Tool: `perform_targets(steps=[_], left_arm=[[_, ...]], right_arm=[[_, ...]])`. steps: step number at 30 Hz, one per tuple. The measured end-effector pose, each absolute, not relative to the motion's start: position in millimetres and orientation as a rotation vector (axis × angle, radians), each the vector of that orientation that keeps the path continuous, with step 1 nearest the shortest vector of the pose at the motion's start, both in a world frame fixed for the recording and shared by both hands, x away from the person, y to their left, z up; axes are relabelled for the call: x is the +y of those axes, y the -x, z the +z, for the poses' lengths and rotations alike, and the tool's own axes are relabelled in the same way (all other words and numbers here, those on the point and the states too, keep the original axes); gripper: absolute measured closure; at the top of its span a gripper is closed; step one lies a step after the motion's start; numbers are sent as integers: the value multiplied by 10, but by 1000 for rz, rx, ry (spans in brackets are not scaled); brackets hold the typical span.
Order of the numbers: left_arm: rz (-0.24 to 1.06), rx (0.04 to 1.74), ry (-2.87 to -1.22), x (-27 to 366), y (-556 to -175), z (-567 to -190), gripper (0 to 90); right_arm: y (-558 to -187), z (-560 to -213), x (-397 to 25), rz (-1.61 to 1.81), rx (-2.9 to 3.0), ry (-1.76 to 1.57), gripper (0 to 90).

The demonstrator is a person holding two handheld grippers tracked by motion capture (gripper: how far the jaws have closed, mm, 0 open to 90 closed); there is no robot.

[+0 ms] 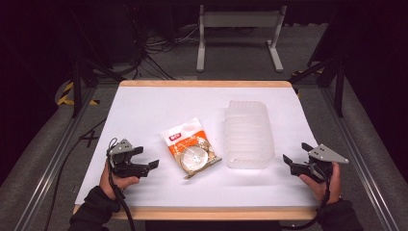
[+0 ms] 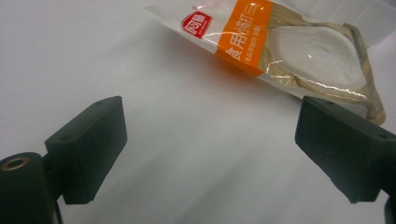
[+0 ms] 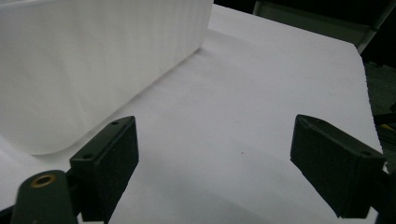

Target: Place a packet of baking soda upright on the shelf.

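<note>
Left gripper (image 1: 144,161): jaws spread wide, nothing held, resting low near the front-left of the tabletop (image 1: 144,106). Orange-and-clear food packet (image 1: 191,147) is seen lying flat just ahead and to the right of it, untouched; in the left gripper view the packet (image 2: 280,51) sits beyond the jaw tips, closer to the right jaw.

Translucent plastic container (image 1: 249,134) is placed right of the packet, slightly apart from it, and to the left of the right gripper (image 1: 296,155). Right gripper: jaws also apart, empty; the container wall (image 3: 93,65) is seen just off its left jaw, not contacted.

Progress, as judged: nothing grasped yet, work at its start. Likely remaining: packet to be picked up and brought to the container; whether the container stands mouth up cannot be told.

Room: bare tabletop between each gripper and its nearest thing, approach unobstructed. Front wooden edge is close behind both hands; right gripper is near the tabletop's right edge, so little margin is left there.
</note>
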State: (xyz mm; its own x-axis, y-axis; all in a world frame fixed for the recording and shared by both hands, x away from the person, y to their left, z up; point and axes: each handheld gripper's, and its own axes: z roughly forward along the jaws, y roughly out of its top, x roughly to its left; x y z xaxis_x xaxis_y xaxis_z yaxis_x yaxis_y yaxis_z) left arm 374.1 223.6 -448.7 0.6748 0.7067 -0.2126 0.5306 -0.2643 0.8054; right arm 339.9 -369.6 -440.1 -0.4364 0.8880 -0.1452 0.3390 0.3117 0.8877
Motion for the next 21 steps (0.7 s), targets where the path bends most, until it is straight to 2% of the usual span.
perform_targets(steps=[11,18,21], left_arm=[[179,954,-1963,2135,-3882,-4500,114],[23,957,-1944,1935,-4126,-4536,161],[-1,975,-1935,1904,-4199,-4563,156]], right_arm=[[-3406,-4405,-3675,1061,1940,-1085,154],[-3408,-4408,-3665,1050,1944,-1082,152],[-3409,-4408,-3663,1048,1946,-1084,152]])
